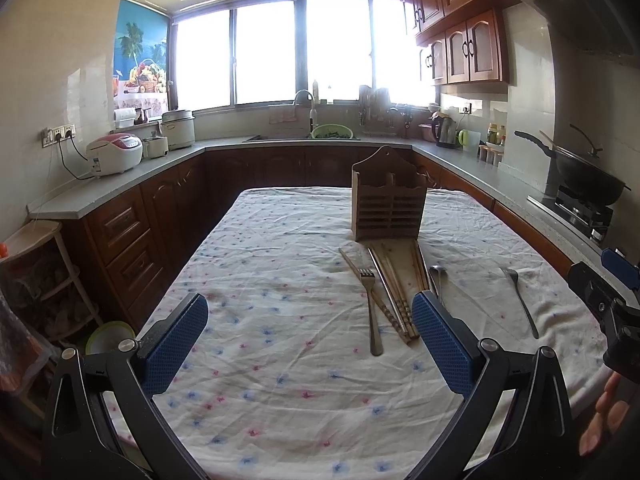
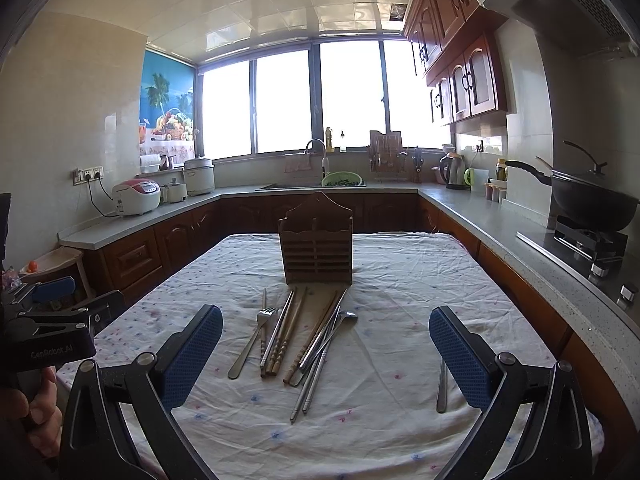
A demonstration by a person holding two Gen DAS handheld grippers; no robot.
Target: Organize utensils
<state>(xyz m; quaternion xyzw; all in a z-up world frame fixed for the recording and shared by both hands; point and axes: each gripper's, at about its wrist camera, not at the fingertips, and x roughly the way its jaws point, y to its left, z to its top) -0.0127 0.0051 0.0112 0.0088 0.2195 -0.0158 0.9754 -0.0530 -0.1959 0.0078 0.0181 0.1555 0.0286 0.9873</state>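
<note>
Inspection proceeds from the left of the table (image 2: 400, 272), which is covered by a creased floral cloth. The left gripper (image 1: 310, 344) hovers low over bare cloth with its blue pads spread wide and nothing between them; it appears parked short of the utensils, presumably awaiting a first pick. Just to its right the utensils lie flat in a loose fan, handles toward the person, which suits an approach along the shafts. First is a metal fork (image 2: 253, 344), tines pointing at the holder, lying clear of its neighbours. Beside it are wooden chopsticks (image 2: 286, 334) with turned handle ends, mixed with metal chopsticks (image 2: 312, 376) that reach furthest toward the camera, crossing and touching one another. A metal spoon (image 2: 347, 316) rests with its bowl against that bundle. Behind the fan stands the wooden holder (image 2: 317, 254), upright, slatted in front, with divided compartments that look empty, so sorting has seemingly not begun. The right gripper (image 2: 326, 354) is likewise fully spread and empty, hanging over the near ends of the chopsticks. A second spoon (image 1: 520, 300) lies well apart at far right, partly hidden by the right pad in the right wrist view.
</note>
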